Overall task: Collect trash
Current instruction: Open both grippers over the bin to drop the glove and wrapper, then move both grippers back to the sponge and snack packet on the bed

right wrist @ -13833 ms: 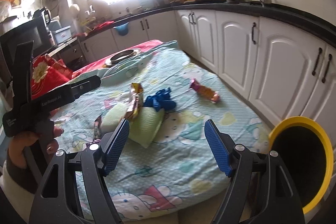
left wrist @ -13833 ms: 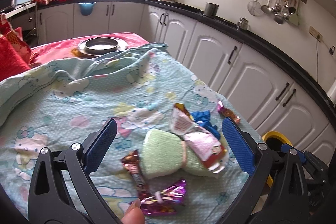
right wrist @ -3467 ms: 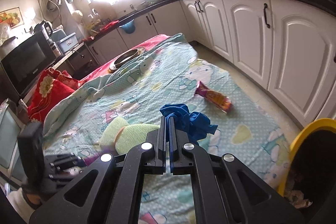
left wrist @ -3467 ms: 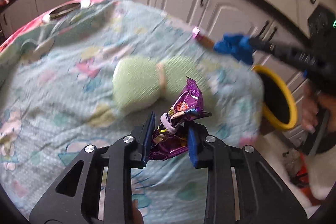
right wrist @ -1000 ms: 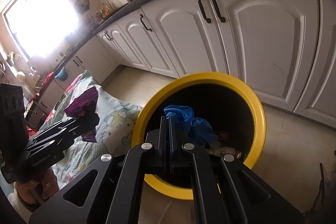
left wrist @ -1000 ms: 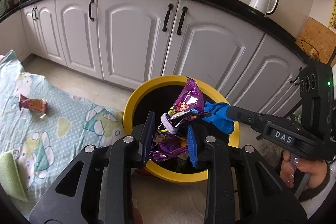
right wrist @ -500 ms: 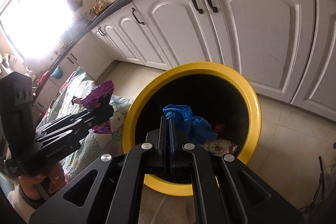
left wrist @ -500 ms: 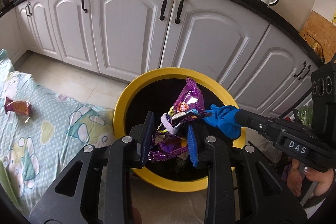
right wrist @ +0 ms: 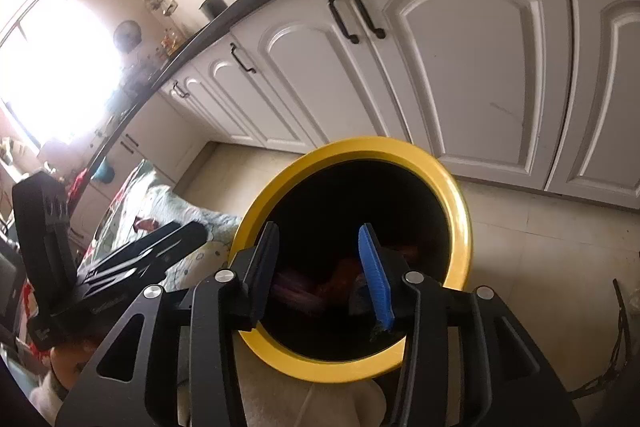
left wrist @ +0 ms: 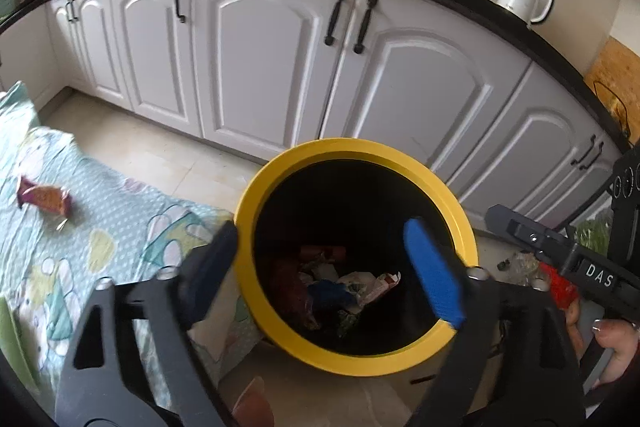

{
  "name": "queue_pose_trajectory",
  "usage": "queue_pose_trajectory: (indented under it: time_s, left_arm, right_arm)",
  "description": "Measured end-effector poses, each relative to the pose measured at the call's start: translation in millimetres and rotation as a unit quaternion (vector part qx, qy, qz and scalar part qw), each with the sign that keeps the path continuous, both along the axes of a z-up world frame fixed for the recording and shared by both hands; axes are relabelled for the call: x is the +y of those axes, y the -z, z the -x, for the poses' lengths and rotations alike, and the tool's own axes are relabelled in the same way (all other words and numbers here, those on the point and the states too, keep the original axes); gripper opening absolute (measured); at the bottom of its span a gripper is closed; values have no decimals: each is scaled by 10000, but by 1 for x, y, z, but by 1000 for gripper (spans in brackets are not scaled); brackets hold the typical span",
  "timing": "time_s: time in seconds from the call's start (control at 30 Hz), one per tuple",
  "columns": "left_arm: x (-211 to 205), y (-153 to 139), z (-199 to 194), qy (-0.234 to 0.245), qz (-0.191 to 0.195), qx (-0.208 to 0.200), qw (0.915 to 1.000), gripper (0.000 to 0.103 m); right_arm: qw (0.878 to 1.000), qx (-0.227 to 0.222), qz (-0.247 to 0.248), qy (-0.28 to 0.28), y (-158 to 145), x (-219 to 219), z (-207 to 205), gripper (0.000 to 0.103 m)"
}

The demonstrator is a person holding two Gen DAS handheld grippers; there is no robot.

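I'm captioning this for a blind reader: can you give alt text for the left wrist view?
The left claw is opening, empty, above a yellow-rimmed bin that holds wrappers. White cabinets stand behind, an orange wrapper lies on the patterned cloth at left, and the right claw's arm enters from the right.

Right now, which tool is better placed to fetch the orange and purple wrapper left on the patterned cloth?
Left, probably: the left tool is opening with nothing between its jaws, and the orange and purple snack wrapper lies on its side.
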State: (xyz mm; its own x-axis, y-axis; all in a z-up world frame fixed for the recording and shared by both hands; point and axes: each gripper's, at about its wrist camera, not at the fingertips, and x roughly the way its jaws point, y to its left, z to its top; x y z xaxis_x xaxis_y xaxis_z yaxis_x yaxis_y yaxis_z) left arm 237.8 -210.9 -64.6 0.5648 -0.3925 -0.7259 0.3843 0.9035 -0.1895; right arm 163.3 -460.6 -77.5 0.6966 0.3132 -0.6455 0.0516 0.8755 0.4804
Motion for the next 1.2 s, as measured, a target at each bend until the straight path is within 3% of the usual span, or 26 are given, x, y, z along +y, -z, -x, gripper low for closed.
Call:
queue_pose_trajectory:
  time_s: [0.1, 0.17, 0.37, 0.7, 1.2]
  left_arm:
    - [8, -3, 5, -143, -20, -42, 9999, 92]
    - [15, -4, 7, -259, -32, -57, 9996, 92]
    - [45, -12, 20, -629, -29, -190, 9978, 92]
    - [105, -25, 48, -1243, -59, -418, 9914, 92]
    - [187, -27, 83, -2069, 159, -414, 9774, 92]
  right_arm:
    - [9999, -85, 129, 53, -4, 2, 2, 53]
    - [9996, -184, 222, 61, -8, 6, 5, 61]
    - [9968, -479, 646, -30, -21, 23, 9, 71]
    - [9913, -748, 1003, -408, -29, 61, 9, 73]
    - [9815, -913, 1179, -1199, -41, 132, -3, 74]
